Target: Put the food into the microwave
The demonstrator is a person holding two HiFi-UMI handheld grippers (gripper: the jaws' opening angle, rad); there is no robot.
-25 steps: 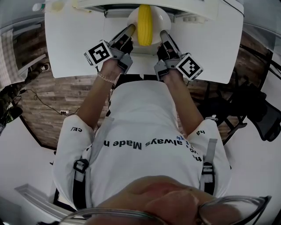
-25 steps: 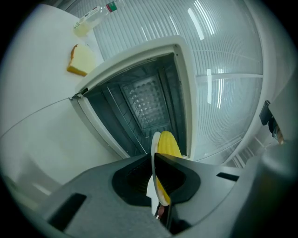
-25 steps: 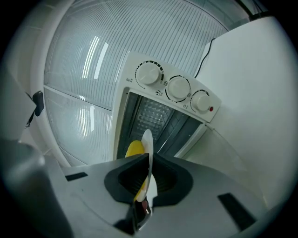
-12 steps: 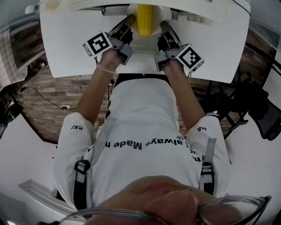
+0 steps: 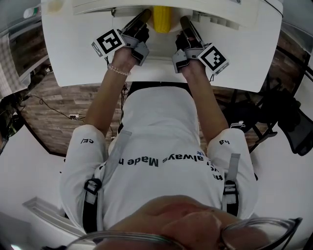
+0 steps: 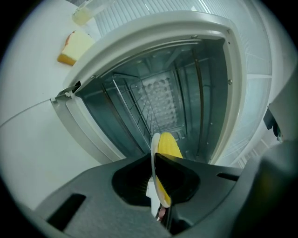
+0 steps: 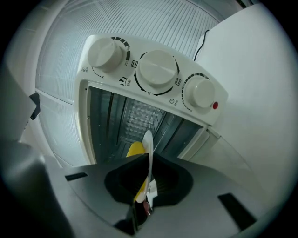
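Note:
A yellow corn cob (image 5: 162,20) lies on a white plate (image 6: 153,148), and each gripper grips one side of the plate's rim. My left gripper (image 5: 141,20) is shut on the left rim and my right gripper (image 5: 185,23) on the right rim. The open white microwave (image 5: 244,12) stands at the table's far edge, and the plate and corn reach into its mouth. In the left gripper view the corn (image 6: 168,146) points into the grey cavity (image 6: 158,93) with its wire rack. In the right gripper view the plate edge (image 7: 148,142) and corn (image 7: 135,149) sit below three knobs (image 7: 158,69).
A slice of yellow cake (image 6: 74,46) and a small glass (image 6: 84,14) rest on the white table (image 5: 78,53) left of the microwave. The microwave's lowered door (image 5: 215,24) lies under the grippers. A dark chair (image 5: 288,122) stands on the floor at the right.
Both grippers have carried the plate forward, away from the person. The plate and most of the corn are now under the microwave's top edge in the head view.

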